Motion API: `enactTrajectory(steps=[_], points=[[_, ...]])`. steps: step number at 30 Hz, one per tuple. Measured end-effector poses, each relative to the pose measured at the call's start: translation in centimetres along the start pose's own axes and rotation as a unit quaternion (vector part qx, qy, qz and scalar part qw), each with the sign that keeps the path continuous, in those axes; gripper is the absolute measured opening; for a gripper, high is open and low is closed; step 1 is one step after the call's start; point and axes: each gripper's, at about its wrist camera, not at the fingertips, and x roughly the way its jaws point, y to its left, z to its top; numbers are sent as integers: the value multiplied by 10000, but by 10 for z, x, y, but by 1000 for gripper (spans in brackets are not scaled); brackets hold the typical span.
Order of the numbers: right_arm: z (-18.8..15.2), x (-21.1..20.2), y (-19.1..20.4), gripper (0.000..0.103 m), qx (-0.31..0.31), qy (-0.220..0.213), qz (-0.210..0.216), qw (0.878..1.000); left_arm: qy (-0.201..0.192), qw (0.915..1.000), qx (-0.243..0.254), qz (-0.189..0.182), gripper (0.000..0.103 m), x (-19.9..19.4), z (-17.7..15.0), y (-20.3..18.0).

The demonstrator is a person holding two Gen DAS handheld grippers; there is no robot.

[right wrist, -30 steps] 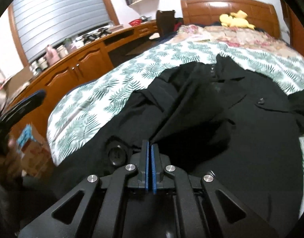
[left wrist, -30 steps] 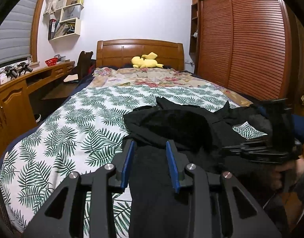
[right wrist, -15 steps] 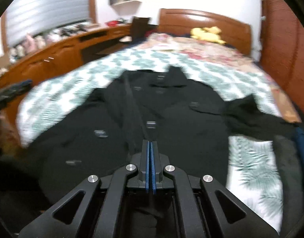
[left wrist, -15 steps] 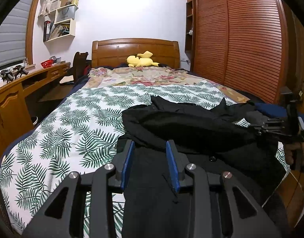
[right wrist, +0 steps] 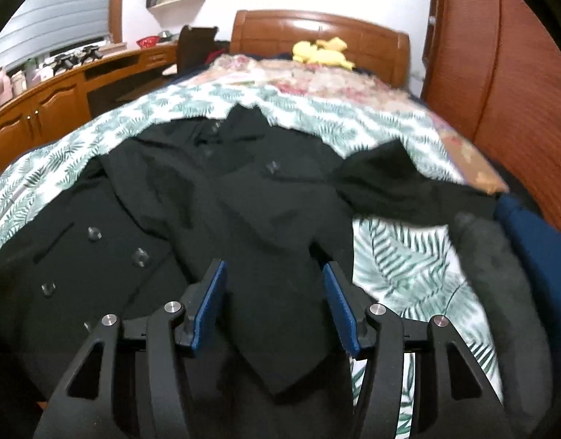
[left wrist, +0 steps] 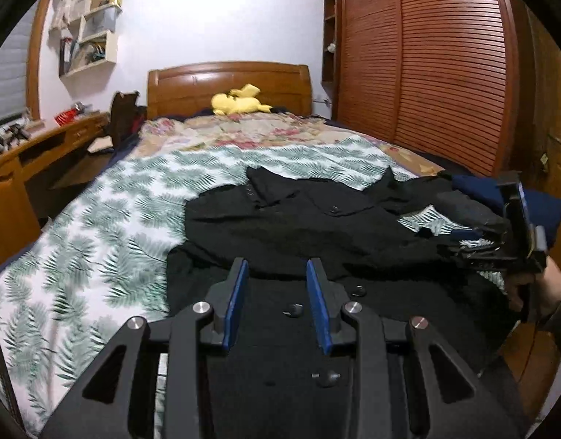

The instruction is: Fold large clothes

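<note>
My own frame hides the black coat's (right wrist: 266, 219) near hem. Motion blurs the floral quilt (right wrist: 317, 77); shelf items (left wrist: 94, 47) are too small to tell.

A bed (left wrist: 97, 241) is covered by a white spread printed with green fern leaves, and a floral quilt (left wrist: 244, 131) is laid across its far end. A yellow plush toy (left wrist: 240, 100) is propped against the wooden headboard (left wrist: 192, 84). A long wooden counter (right wrist: 53, 91) with cabinet doors is set along the left wall, with bottles and small objects lined up on it. White wall shelves (left wrist: 94, 40) are mounted above. A slatted wooden wardrobe (left wrist: 445, 66) is seen at the right.
</note>
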Motion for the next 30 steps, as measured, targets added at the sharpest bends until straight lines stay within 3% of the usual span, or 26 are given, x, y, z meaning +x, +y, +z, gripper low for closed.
enactTrajectory(steps=[11, 16, 21, 23, 24, 25, 30], points=[[-32, -9, -15, 56, 272, 111, 335, 9990, 224, 9986, 338, -337, 32, 26, 4, -67], [-42, -1, -26, 56, 624, 287, 517, 9963, 317, 9961, 774, -282, 32, 39, 4, -94], [-50, 3, -27, 54, 687, 296, 712, 9947, 555, 9955, 578, -506, 32, 69, 4, -99], [-51, 4, -25, 29, 645, 286, 980, 9927, 562, 9957, 506, -530, 32, 80, 6, -98], [-52, 4, -23, 7, 601, 303, 1033, 9924, 535, 9960, 476, -531, 32, 86, 8, -97], [-53, 3, -22, 2, 567, 297, 1107, 9918, 501, 9964, 442, -521, 32, 91, 10, -95], [-51, -32, -16, 1, 582, 30, 1266, 9902, 132, 9977, 199, -628, 32, 98, 28, -78]])
